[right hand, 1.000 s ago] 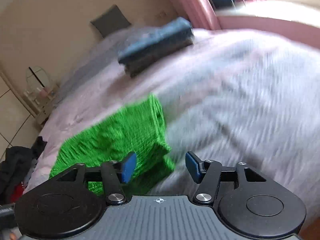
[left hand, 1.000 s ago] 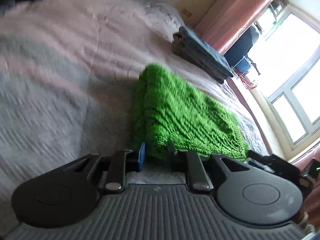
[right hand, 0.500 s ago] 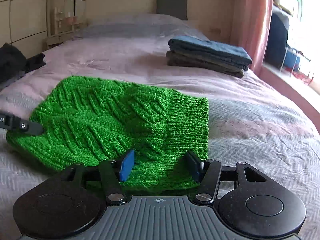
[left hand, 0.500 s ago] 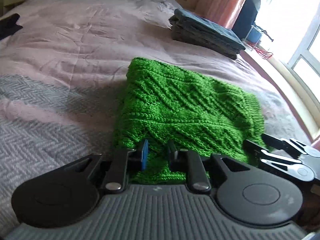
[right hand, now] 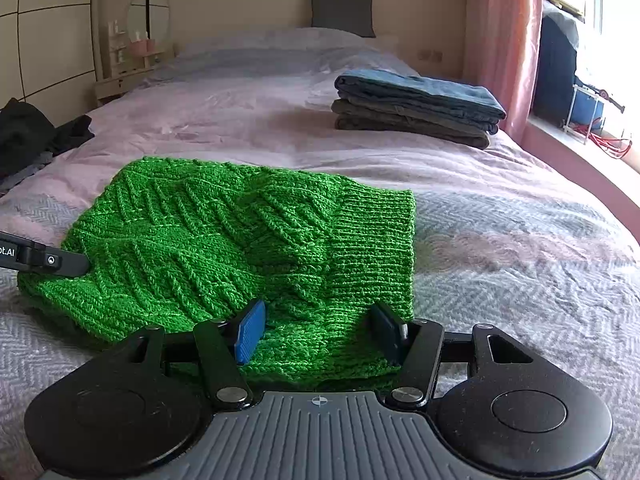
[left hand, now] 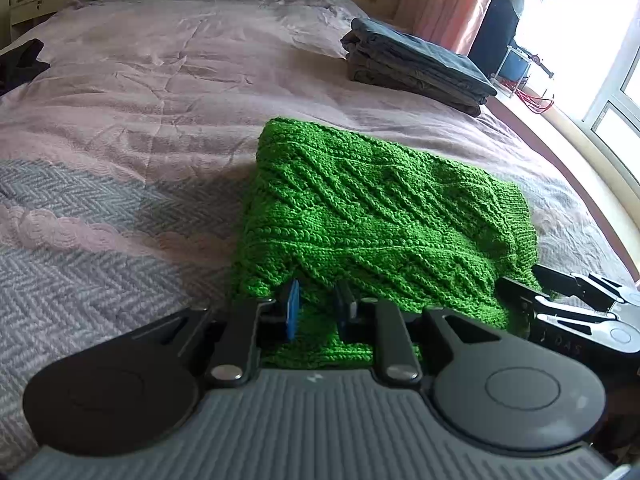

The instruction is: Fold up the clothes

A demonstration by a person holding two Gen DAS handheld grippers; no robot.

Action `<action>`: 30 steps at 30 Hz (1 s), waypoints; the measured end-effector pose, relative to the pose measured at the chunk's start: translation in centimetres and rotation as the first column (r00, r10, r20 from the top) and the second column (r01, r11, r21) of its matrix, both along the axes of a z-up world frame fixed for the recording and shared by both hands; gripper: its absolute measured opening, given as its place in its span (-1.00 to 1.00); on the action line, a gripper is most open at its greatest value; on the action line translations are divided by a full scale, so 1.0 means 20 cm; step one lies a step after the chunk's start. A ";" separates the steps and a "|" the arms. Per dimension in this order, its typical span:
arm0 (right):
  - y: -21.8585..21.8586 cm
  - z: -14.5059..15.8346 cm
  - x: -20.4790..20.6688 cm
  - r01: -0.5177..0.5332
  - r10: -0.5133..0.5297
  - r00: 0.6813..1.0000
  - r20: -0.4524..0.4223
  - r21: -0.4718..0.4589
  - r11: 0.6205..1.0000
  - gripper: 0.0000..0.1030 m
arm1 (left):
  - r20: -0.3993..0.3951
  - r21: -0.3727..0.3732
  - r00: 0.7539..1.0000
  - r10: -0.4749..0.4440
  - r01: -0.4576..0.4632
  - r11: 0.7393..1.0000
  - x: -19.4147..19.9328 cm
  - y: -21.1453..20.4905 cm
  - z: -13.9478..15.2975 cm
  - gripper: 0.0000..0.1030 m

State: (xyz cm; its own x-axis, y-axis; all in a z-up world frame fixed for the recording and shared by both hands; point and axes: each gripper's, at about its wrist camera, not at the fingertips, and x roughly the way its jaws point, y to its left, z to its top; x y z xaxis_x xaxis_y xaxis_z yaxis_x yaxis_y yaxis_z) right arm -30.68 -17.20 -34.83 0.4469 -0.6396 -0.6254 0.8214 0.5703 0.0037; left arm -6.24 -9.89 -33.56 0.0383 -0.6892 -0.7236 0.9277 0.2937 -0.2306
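Item: green knit sweater, folded, near end of bed. Left claw pinches its near edge; right claw parted astride. Match both grips before lifting.

sweater: chunky green knit, rough | bedcover: matt woven herringbone cloth | far stack: smooth folded cloth

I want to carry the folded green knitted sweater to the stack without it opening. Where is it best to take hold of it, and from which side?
Probably the near edge of the folded green knitted sweater, coming in low from the foot of the bed. The layers end there in a thick edge, so each tool can pinch all of them. The left tool already has knit between its fingers; the right tool stands open over the ribbed end.
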 end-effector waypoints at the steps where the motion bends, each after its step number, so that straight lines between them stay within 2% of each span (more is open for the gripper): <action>1: 0.00 0.00 0.00 -0.002 0.002 1.000 -0.001 0.004 1.000 0.11 | -0.007 0.000 1.000 0.001 -0.001 1.000 0.00 0.00 0.00 -0.65; 3: -0.02 0.06 -0.01 -0.011 0.011 1.000 -0.004 0.021 1.000 0.11 | -0.042 -0.006 0.999 0.007 -0.007 1.000 0.03 0.02 0.04 -0.67; 5: -0.05 0.15 -0.04 0.005 -0.007 0.999 0.052 0.036 0.999 0.11 | -0.083 -0.031 0.996 0.012 -0.015 0.999 0.07 0.03 0.10 -0.68; 8: -0.12 0.29 -0.06 0.023 -0.022 0.990 0.140 -0.005 1.000 0.10 | -0.102 -0.102 0.995 0.023 -0.033 0.994 0.14 -0.02 0.22 -0.68; 11: -0.21 0.33 0.05 -0.001 0.008 0.991 0.131 -0.048 0.999 -0.19 | -0.090 -0.151 0.996 -0.011 -0.003 0.988 0.17 -0.15 0.29 -0.68; 12: -0.24 0.31 0.10 -0.020 0.025 0.992 0.120 -0.047 0.999 -0.19 | -0.089 -0.160 0.996 -0.025 0.010 0.987 0.17 -0.21 0.30 -0.68; 15: -0.31 0.22 0.24 -0.067 0.069 0.995 0.068 -0.040 0.997 -0.22 | -0.076 -0.152 0.996 -0.045 0.033 0.988 0.18 -0.35 0.22 -0.68; 17: -0.35 0.11 0.28 -0.067 0.067 0.998 0.004 -0.013 0.998 -0.22 | -0.034 -0.118 0.999 -0.035 0.030 0.993 0.19 -0.41 0.12 -0.68; 18: -0.36 0.04 0.28 -0.056 0.055 0.998 -0.037 -0.010 0.998 -0.22 | -0.017 -0.087 1.000 -0.025 0.024 0.996 0.20 -0.42 0.05 -0.75; 20: -0.36 0.03 0.23 -0.047 0.047 0.999 -0.011 -0.002 0.999 -0.25 | -0.008 -0.046 1.000 -0.010 0.009 0.999 0.22 -0.40 -0.10 -0.93; 22: -0.36 0.03 0.18 -0.039 0.039 0.999 0.016 0.006 0.999 -0.25 | -0.052 -0.076 0.999 0.005 -0.008 0.997 0.26 -0.34 -0.16 -0.93; 26: -0.36 0.02 0.07 -0.024 0.023 0.997 0.071 0.024 0.999 -0.24 | -0.077 -0.088 0.997 0.001 -0.008 0.996 0.30 -0.31 -0.09 -0.95; 30: -0.42 0.17 0.01 0.042 -0.043 0.990 0.132 0.006 0.999 -0.24 | -0.072 -0.142 0.997 -0.008 -0.003 0.990 0.32 -0.31 0.05 -0.90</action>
State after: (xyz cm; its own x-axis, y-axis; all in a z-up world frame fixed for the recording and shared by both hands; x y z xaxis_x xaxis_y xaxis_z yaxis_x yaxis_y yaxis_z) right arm -30.41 -25.56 -31.40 0.4979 -0.6580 -0.5650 0.8372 0.5346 0.1151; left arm 0.23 -16.01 -32.46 -0.0123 -0.7853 -0.6190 0.9077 0.2510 -0.3364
